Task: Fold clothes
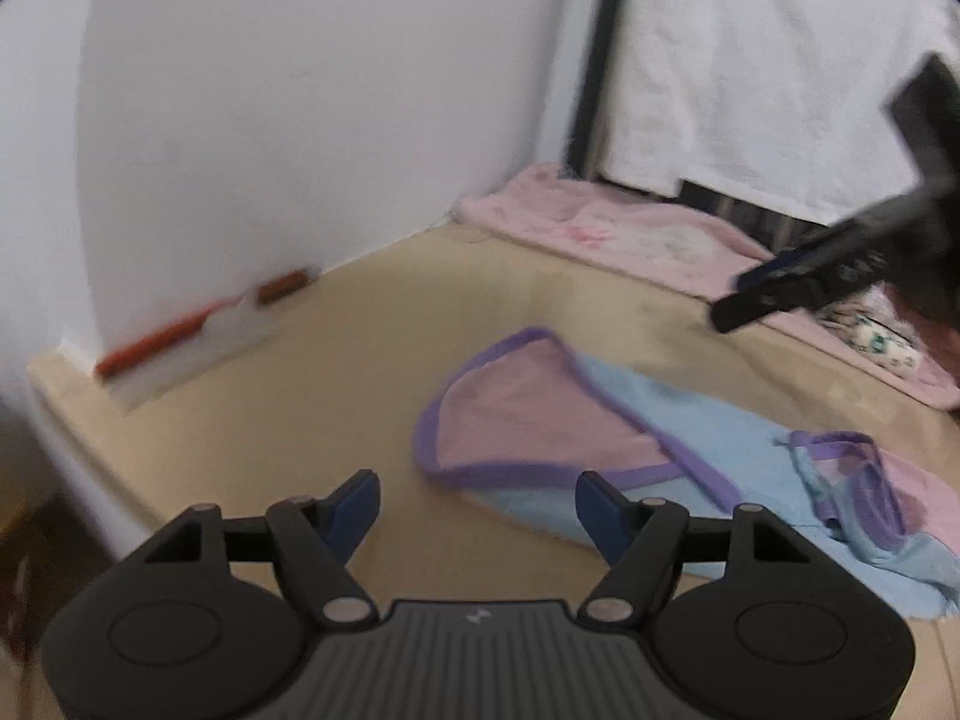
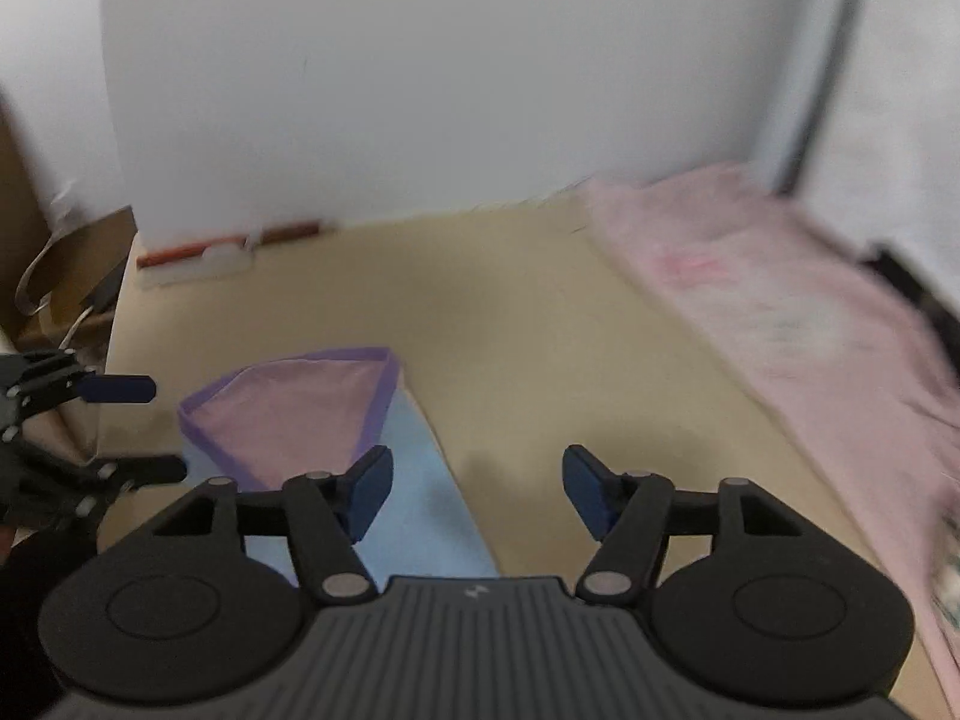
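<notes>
**A:** ok so what's the left gripper (image 1: 478, 501) doing? From its own camera I see the two blue pads spread well apart at the bottom of the frame, nothing between them, just tan bed sheet (image 1: 336, 372) showing through the gap.

**B:** yep, wide open and holding nothing. The right gripper (image 2: 478, 492) looks the same from its own camera: pads wide apart, empty, bare sheet plus a strip of blue cloth under the gap.

**A:** and the garment (image 1: 600, 432)? In the left view it lies right of centre, stretching down toward the lower right. Light blue body, a pink panel edged in purple on top, and a bunched-up bit with purple trim at the far right.

**B:** in the right view it sits lower left, the pink panel just above the left pad and the blue part running down behind the gripper body. Flat on the sheet, neither gripper touching it as far as I can tell.

**A:** the right gripper also pokes into the left view, upper right, dark and blurry, hanging above the sheet.

**B:** and the left one shows at the left edge of the right view, fingers apart. Also a pink blanket (image 2: 780, 312) along the right side, and a white wall (image 2: 420, 90) behind it all.
</notes>
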